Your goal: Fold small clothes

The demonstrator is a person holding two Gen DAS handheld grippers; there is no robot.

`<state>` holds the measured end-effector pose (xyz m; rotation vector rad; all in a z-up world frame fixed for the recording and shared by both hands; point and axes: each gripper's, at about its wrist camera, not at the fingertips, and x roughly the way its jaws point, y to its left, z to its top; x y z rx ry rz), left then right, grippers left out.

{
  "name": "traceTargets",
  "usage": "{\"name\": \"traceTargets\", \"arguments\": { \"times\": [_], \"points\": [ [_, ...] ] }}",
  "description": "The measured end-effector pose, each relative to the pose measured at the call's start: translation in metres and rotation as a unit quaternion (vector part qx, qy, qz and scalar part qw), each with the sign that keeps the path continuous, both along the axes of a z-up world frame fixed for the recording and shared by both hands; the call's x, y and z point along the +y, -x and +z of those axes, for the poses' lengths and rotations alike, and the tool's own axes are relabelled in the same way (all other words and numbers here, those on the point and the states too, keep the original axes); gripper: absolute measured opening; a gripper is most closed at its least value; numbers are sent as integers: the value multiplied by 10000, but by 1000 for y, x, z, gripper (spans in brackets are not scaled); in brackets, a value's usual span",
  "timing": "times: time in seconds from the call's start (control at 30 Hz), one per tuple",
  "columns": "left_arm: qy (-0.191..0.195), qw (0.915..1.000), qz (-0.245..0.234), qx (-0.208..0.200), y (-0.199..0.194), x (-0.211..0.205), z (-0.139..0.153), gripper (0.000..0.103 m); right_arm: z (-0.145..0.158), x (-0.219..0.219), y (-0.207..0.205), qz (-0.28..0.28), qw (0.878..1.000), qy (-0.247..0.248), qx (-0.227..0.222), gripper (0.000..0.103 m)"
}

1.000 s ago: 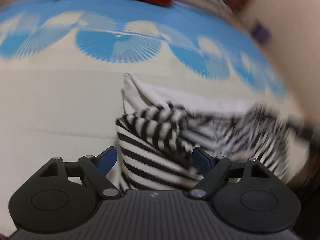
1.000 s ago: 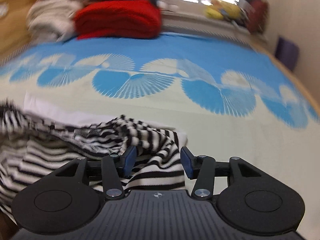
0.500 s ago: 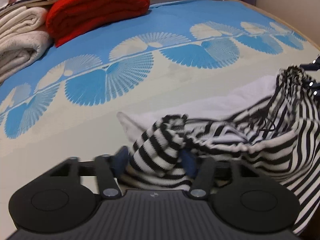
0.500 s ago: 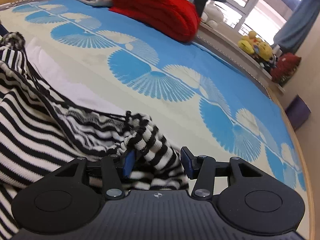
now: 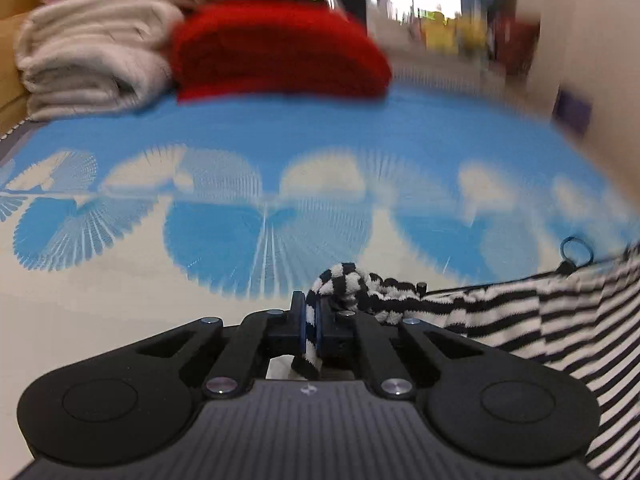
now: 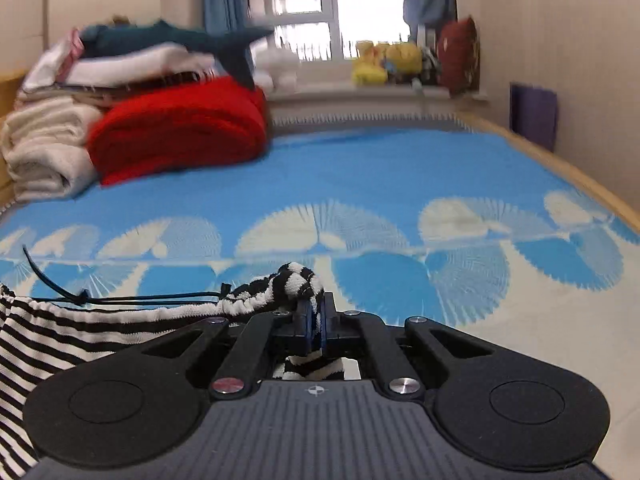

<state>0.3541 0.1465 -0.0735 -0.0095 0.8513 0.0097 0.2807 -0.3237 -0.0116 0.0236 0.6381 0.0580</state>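
Both my jaws pinched the striped garment (image 5: 500,312) on the bed (image 5: 120,320); red blanket (image 5: 276,48) lay beyond; only right view showed the window (image 6: 316,4).

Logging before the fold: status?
Left hand-held gripper and right hand-held gripper just closed, each clamping the striped garment. Garment stretched between them. Bedspread ahead unobstructed.
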Motion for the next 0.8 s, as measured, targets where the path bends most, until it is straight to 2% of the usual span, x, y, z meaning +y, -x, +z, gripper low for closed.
{"name": "traceTargets", "arguments": {
  "times": [0.07,0.1,0.13,0.17,0.23,0.3,0.33,0.37,0.4,0.43,0.47,0.5,0.53,0.57,0.6,0.63,0.7,0.77,0.8],
  "points": [
    [-209,9958,80,886,-16,-3,-31,4,-26,12,-16,208,9960,334,797,3],
    [-180,9937,213,1086,-19,-1,-40,4,-37,16,-22,230,9930,400,1091,3],
    [-29,9937,344,1069,-22,3,-40,4,-42,19,-25,197,9919,419,1186,3],
    [145,9945,465,924,-23,8,-35,4,-41,21,-26,136,9932,400,1084,3],
    [412,9966,608,374,-22,15,-15,4,-25,22,-25,21,9985,149,532,3],
    [399,9965,732,-76,-19,19,-3,4,-12,23,-26,-70,9999,95,42,3],
    [346,9966,745,-71,-20,19,-5,4,-14,26,-29,-111,9998,187,31,3],
    [296,9969,730,88,-23,17,-11,4,-22,28,-33,-127,9993,260,230,3],
    [231,9962,635,541,-28,13,-25,5,-37,32,-40,-118,9969,385,678,5],
    [229,9933,497,1021,-30,8,-40,10,-56,35,-44,-35,9905,561,1256,9],
    [223,9906,352,1304,-29,3,-48,11,-71,38,-45,2,9824,759,1705,10],
    [21,9938,289,1074,-23,-3,-42,14,-72,39,-38,-49,9835,828,1610,16],
    [-118,9959,237,861,-19,-7,-32,21,-64,39,-32,-84,9861,835,1433,22],
    [-89,9973,229,694,-14,-7,-22,26,-52,38,-25,-66,9891,763,1260,25],
    [110,9982,242,537,-7,-2,-10,39,-39,32,-16,-50,9924,606,1068,28],
    [284,9981,231,489,-1,4,-2,47,-27,23,-8,-51,9943,457,957,33],
    [465,9969,109,618,13,14,13,50,-4,6,8,-63,9953,265,924,37],
    [479,9951,28,861,29,23,24,50,14,-15,28,-129,9952,8,965,39],
    [541,9943,23,919,41,29,31,50,19,-26,41,-125,9945,-200,1024,44]
  ]
}}
